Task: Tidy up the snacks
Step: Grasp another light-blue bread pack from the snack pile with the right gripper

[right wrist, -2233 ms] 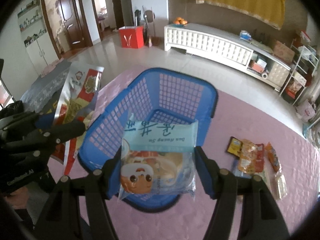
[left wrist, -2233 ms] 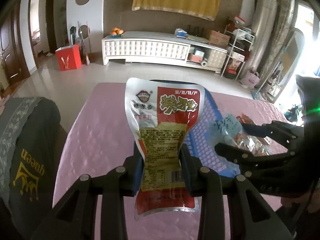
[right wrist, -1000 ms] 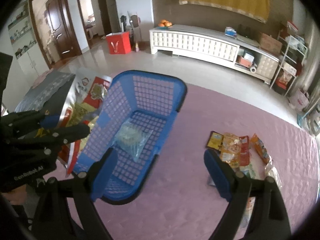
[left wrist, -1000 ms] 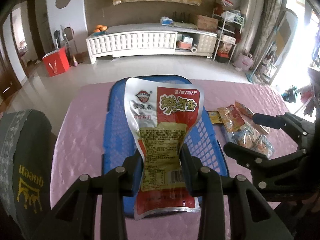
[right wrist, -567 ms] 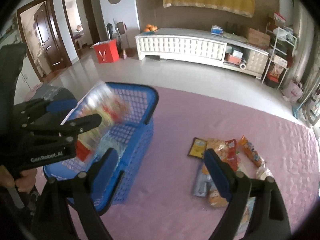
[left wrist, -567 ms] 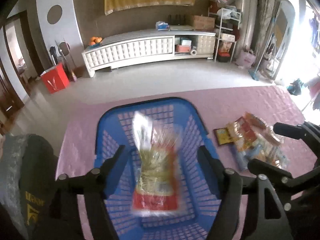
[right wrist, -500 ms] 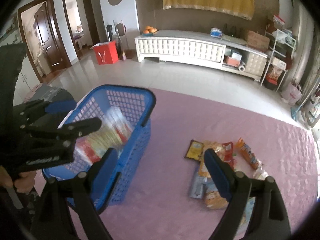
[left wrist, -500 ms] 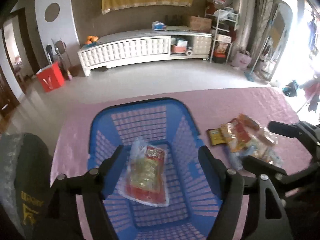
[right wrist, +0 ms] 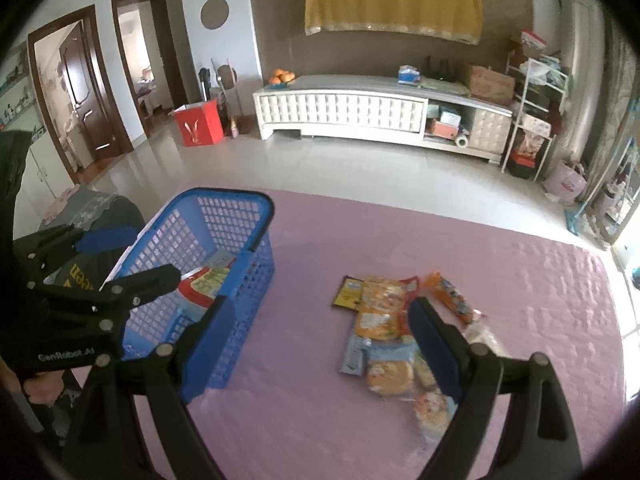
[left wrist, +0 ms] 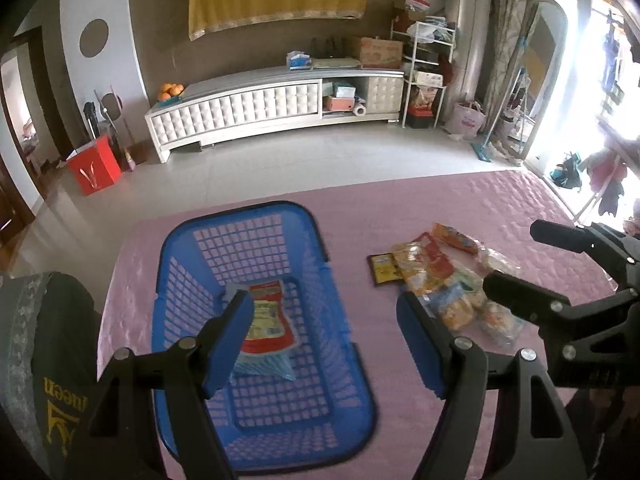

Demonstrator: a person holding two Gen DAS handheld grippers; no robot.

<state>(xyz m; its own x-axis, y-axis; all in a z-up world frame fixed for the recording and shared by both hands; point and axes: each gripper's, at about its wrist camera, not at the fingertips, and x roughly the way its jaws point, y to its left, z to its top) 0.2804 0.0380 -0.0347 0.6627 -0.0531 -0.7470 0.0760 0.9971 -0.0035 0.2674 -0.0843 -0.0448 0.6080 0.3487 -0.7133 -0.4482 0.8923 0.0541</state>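
Blue basket (left wrist: pixel 244 236) at lower left now holds the red snack pouch (left wrist: pixel 266 316), just dropped in! Left gripper (left wrist: pixel 324 344) and right gripper (right wrist: pixel 320 336) both show fingers apart, empty; loose snacks (right wrist: pixel 396 340) wait on the pink table (right wrist: pixel 520 280), centre right.

Left gripper (left wrist: pixel 324 320) spread wide and empty over blue basket (left wrist: pixel 192 240) holding red packet (left wrist: pixel 269 322) atop a blue one, loose snacks (left wrist: pixel 436 280) on pink cloth (left wrist: pixel 400 208), right gripper (left wrist: pixel 516 268) alongside.

left tool (right wrist: pixel 132 258): "GenRobot.AI" | dark cushion (left wrist: pixel 44 360): "queen"
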